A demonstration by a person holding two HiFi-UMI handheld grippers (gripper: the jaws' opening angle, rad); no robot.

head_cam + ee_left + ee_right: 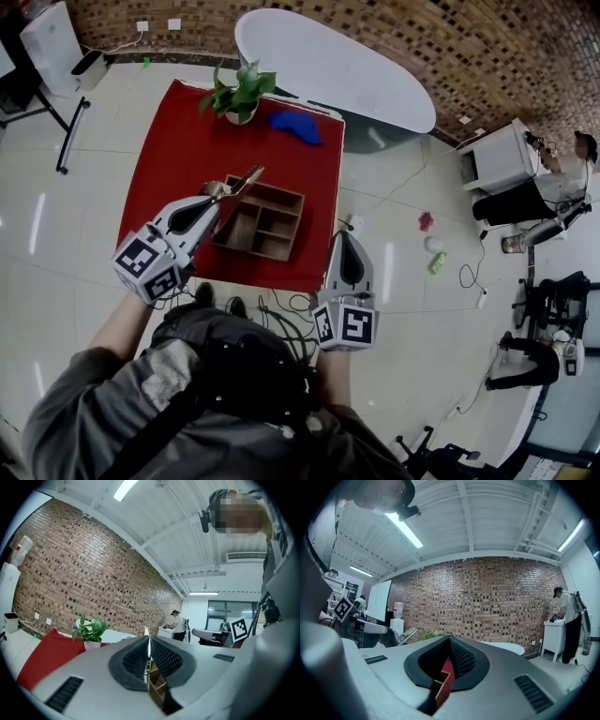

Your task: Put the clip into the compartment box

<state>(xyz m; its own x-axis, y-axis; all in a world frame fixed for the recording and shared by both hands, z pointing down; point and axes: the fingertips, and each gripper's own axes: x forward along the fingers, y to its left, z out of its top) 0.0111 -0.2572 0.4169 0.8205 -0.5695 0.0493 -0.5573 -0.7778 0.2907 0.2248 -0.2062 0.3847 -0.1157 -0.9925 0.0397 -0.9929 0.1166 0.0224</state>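
Note:
A wooden compartment box (265,208) sits on the red table (178,150), near its front edge. My left gripper (217,194) hovers at the box's near left corner, shut on a thin metal clip (242,180) that juts from its tips over the box's back left edge. In the left gripper view the clip (146,632) is a narrow blade pinched between the pads (136,660), with the box's dividers (157,686) showing below. My right gripper (343,236) hangs off the table's front right corner, shut and empty; its view shows the box's corner (440,688) through the jaws.
A potted plant (239,94) and a blue cloth (298,127) lie at the table's far edge. Behind is a white oval table (337,66). Cables (281,305) trail on the floor by my feet. A white cabinet (502,155) stands to the right.

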